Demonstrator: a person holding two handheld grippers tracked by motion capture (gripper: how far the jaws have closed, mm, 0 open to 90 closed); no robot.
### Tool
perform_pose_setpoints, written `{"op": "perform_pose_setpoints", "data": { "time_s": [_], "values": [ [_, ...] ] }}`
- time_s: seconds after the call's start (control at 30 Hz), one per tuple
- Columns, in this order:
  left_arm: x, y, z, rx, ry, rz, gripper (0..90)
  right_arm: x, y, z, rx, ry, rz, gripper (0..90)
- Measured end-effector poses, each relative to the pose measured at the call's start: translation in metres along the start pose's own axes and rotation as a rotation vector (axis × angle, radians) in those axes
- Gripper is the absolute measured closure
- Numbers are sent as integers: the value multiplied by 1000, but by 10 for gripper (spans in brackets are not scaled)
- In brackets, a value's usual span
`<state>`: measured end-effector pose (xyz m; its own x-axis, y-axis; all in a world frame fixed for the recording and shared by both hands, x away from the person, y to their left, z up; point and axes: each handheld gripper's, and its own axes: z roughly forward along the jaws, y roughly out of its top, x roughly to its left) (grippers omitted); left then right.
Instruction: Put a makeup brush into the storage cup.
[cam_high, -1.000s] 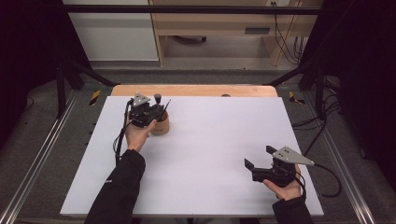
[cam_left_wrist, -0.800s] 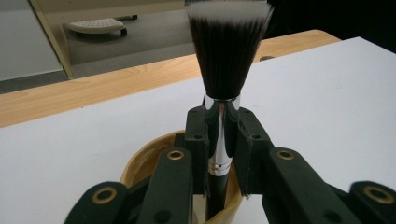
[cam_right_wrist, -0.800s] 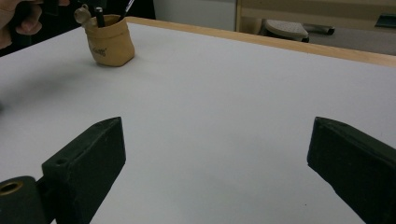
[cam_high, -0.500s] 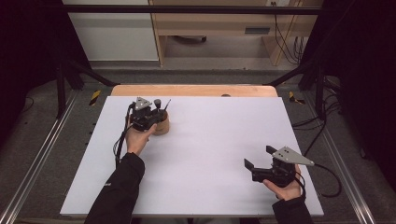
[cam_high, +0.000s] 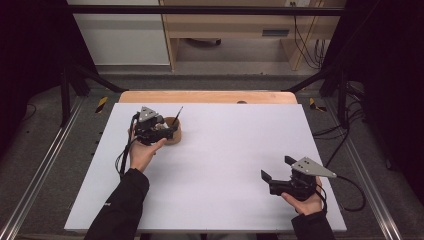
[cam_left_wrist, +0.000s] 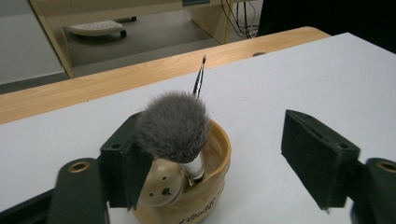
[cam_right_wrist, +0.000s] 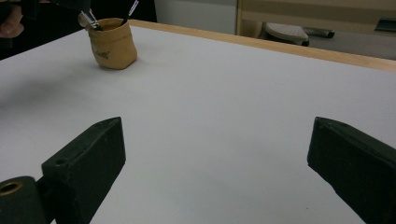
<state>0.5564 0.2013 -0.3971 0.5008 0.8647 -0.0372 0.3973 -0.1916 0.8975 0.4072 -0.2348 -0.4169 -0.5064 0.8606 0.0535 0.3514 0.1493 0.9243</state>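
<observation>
Left gripper view shows the change most plainly: the left tongs (cam_left_wrist: 224, 158) have just been opening, and their jaws now stand wide apart, one on either side of the tan pouch-like holder (cam_left_wrist: 196, 196) at the bottom centre of the frame, with no pad pressing on anything. The fluffy grey brush (cam_left_wrist: 173, 126) that sits between them stands free in the holder, head up, its white ferrule and handle sunk inside; I judge the brush has been released into the holder and that this step is about done. Its long axis runs nearly upright, tilted a little toward the upper left of the frame. Behind it a thin dark brush (cam_left_wrist: 199, 79) leans toward the upper right, tip up. In the high view the holder (cam_high: 173, 131) rests on the white counter (cam_high: 230, 150) at the upper left, with the left tongs (cam_high: 167, 133) at it, while the right tongs (cam_high: 276, 169), jaws apart and empty, wait at the lower right, well apart from it.
</observation>
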Motion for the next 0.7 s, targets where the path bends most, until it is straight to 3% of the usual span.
{"op": "perform_pose_setpoints", "data": {
  "time_s": [0.2,0.37,0.7],
  "values": [
    [5,-1,-20,-43,2,-28,184,0,1,0,-3,0,1,47],
    [7,0,-36,-72,-7,-27,169,0,1,-1,-4,1,-1,47],
    [5,-4,-62,-101,-57,-36,144,0,2,-2,-10,-2,2,44]
  ]
}}
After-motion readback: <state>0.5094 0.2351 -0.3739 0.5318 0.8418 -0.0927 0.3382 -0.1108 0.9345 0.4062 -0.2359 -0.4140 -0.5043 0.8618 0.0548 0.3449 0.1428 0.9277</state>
